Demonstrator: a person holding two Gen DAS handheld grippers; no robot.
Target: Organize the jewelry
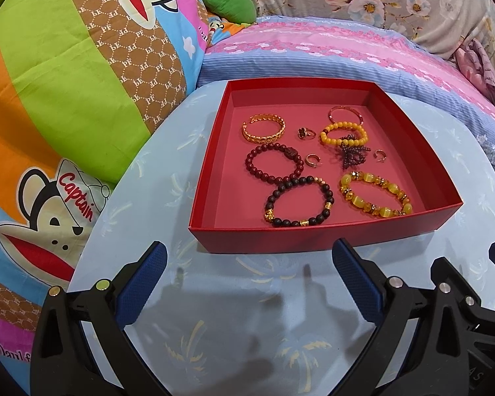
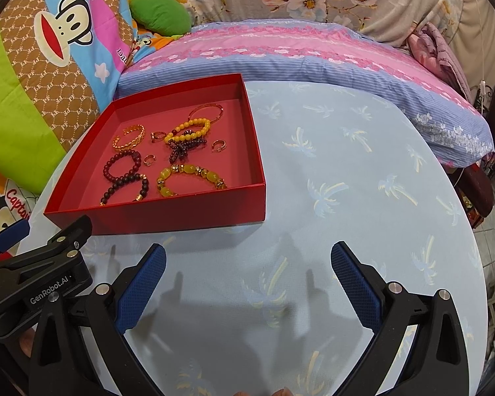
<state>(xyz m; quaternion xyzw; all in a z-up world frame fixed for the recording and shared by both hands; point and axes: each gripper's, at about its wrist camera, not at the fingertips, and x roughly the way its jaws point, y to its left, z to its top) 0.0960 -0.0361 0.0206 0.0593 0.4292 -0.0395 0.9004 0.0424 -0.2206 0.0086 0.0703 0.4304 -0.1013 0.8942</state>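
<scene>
One red tray point(image 1: 313, 237) sits on the palm-print tablecloth point(image 1: 247, 313), holding from left to right a gold cuff point(image 1: 264, 128), dark red bead bracelet point(image 1: 271, 164), black bead bracelet point(image 1: 298, 202), small rings, and yellow bead bracelets point(image 1: 376, 197). Left gripper point(image 1: 249, 283) and right gripper point(image 2: 247, 283) both gape wide, empty, above the cloth near the tray.
</scene>
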